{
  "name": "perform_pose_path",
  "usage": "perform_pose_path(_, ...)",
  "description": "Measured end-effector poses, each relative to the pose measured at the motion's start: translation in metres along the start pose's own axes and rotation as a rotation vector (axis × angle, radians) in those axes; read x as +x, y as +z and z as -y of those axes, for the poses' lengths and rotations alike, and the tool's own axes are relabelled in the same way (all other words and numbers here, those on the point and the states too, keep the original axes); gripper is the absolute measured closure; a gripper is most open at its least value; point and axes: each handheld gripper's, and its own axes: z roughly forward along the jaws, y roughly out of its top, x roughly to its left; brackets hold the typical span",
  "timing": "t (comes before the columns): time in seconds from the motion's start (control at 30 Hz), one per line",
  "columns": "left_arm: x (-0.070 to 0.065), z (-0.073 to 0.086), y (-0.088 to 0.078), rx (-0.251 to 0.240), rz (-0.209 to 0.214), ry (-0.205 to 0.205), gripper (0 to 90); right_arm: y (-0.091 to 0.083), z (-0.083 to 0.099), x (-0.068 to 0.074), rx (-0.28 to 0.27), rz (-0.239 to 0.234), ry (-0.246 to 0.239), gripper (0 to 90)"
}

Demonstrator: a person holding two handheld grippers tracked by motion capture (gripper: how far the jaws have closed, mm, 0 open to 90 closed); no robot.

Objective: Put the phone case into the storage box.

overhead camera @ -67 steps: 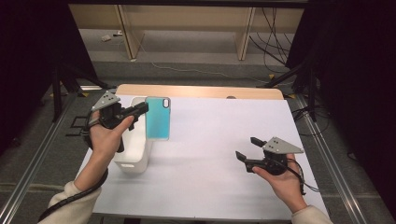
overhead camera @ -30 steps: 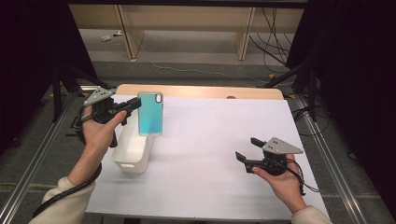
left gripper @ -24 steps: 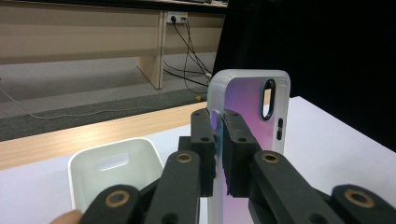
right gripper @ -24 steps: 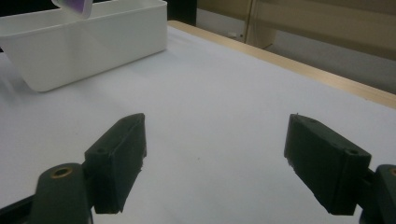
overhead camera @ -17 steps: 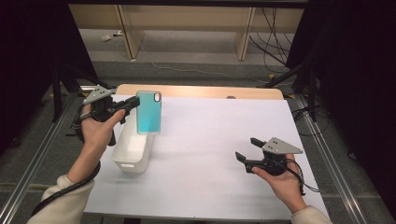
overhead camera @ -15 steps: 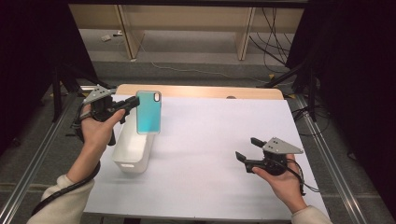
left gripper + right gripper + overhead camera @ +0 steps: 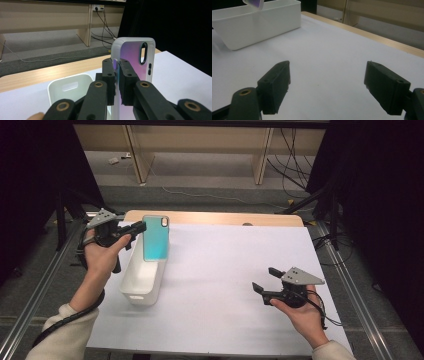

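My left gripper (image 7: 137, 227) is shut on the edge of a teal phone case (image 7: 155, 238), holding it upright over the far end of a white bin (image 7: 141, 279). In the left gripper view the gripper (image 7: 116, 75) clamps the case's pale rim (image 7: 117, 47), and the case (image 7: 136, 56) looks purple with a camera cut-out near its top. The bin's end wall (image 7: 68, 87) lies just below. My right gripper (image 7: 265, 280) hangs open above the white sheet at the right, with nothing between its fingers (image 7: 275, 85).
A white sheet (image 7: 225, 285) covers the table, with a wooden strip (image 7: 220, 218) along its far edge. Metal rails (image 7: 35, 290) run down both sides. Beyond the table stand wooden legs and cables on the floor. The bin (image 7: 254, 22) lies far left in the right gripper view.
My left gripper has lifted the phone case off the sheet beside the bin, tipped it upright and carried it slightly left over the bin's far end. The right hand stayed put.
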Motion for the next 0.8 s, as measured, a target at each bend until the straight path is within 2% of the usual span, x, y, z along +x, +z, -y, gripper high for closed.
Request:
perform_pose_path(0.07,0.002,0.0,0.001,0.004,0.0,0.003,84.1,0.0,0.0,0.001,0.012,-0.012,0.02,22.2)
perform_pose_path(0.1,0.003,0.0,0.001,0.006,-0.004,0.004,84.1,0.0,0.0,0.001,0.012,-0.01,0.019,22.2)
perform_pose_path(0.13,0.003,0.0,0.001,0.006,-0.003,0.002,84.1,-0.001,-0.001,0.0,0.017,0.005,-0.004,22.2)
perform_pose_path(0.17,0.004,-0.001,0.001,0.005,-0.002,0.002,84.1,0.0,0.0,0.0,0.0,0.0,0.0,22.2)
perform_pose_path(0.2,0.005,-0.001,0.002,0.006,0.0,0.002,84.1,0.0,0.0,0.001,0.013,-0.012,0.021,22.2)
perform_pose_path(0.33,0.007,-0.002,0.003,0.004,-0.001,0.002,84.1,0.0,0.0,0.001,0.012,-0.013,0.021,22.3)
perform_pose_path(0.37,0.007,-0.002,0.003,0.003,-0.001,0.003,84.1,-0.001,0.0,0.0,0.016,0.001,0.0,22.3)
perform_pose_path(0.57,0.011,-0.005,0.007,0.01,-0.003,0.003,84.0,-0.003,-0.001,0.0,0.042,-0.003,0.009,22.4)
perform_pose_path(0.67,0.013,-0.006,0.008,0.009,0.001,0.0,84.1,0.0,0.0,0.0,0.016,0.005,-0.002,22.8)
perform_pose_path(0.8,0.015,-0.005,0.01,0.012,-0.001,0.001,84.1,0.0,0.0,0.001,0.008,0.004,0.0,23.2)
